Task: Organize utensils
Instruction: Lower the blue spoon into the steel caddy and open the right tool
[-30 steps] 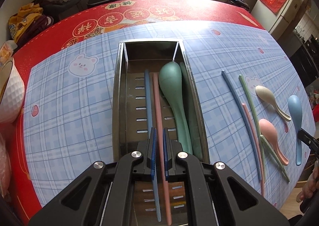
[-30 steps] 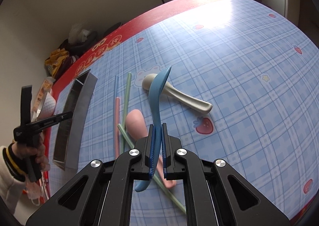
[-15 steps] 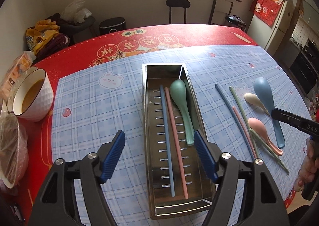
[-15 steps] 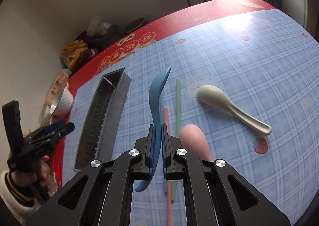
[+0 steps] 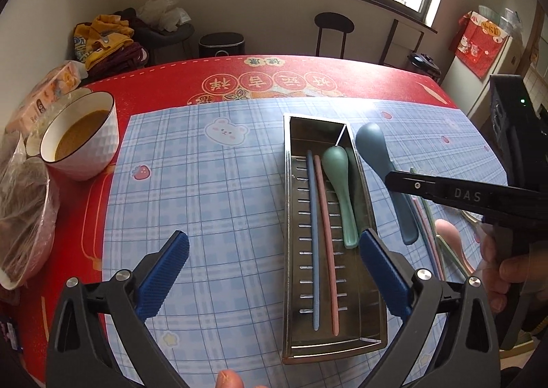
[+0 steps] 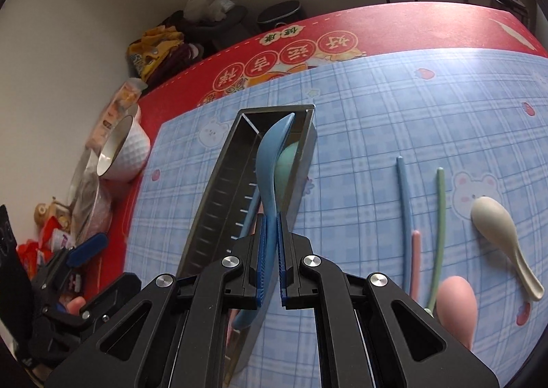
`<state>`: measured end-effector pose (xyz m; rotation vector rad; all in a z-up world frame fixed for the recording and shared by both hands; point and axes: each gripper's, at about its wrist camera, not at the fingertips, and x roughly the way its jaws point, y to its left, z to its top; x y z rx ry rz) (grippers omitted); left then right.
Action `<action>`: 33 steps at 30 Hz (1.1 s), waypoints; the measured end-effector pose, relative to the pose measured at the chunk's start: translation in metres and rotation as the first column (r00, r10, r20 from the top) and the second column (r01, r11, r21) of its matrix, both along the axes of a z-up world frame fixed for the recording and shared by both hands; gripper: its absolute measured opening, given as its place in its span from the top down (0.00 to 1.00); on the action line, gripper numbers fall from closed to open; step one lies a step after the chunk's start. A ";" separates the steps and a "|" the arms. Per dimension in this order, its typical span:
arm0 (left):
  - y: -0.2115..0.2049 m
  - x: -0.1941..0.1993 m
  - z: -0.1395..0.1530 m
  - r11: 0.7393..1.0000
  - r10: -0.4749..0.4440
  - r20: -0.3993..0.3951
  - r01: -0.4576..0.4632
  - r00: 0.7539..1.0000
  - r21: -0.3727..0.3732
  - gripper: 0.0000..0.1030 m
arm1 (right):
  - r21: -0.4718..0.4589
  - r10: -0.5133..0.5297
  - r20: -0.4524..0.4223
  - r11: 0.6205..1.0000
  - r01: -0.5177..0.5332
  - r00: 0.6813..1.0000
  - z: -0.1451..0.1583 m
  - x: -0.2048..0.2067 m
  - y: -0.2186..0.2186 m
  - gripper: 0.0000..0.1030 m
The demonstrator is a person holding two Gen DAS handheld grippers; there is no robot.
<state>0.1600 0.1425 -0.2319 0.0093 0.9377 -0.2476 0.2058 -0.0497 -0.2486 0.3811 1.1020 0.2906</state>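
A steel utensil tray (image 5: 291, 251) lies on the blue checked mat, holding a blue chopstick (image 5: 312, 234), a pink chopstick (image 5: 325, 234) and a green spoon (image 5: 337, 175). My left gripper (image 5: 274, 271) is open and empty, held above the tray's near end. My right gripper (image 6: 270, 244) is shut on a blue spoon (image 6: 270, 162) and holds it over the tray (image 6: 219, 210); the spoon also shows in the left wrist view (image 5: 376, 151), just right of the tray. A beige spoon (image 6: 496, 227), a pink spoon (image 6: 457, 305) and loose chopsticks (image 6: 404, 203) lie on the mat.
A white bowl of brown liquid (image 5: 82, 138) stands at the mat's left edge, with bagged food (image 5: 24, 216) and a snack box (image 5: 44, 93) beside it. The red tablecloth (image 5: 239, 69) runs to the far edge. A stool and bins stand beyond.
My left gripper opened, letting go of the pink chopstick in the tray, and pulled back and up. My right gripper carried the blue spoon left from the mat to over the tray.
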 end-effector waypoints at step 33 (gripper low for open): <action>0.033 -0.030 0.008 0.987 0.147 0.018 -0.145 0.989 -0.075 0.06 | -0.042 -0.054 -0.113 0.998 0.049 0.992 -0.025 0.026 0.021 0.92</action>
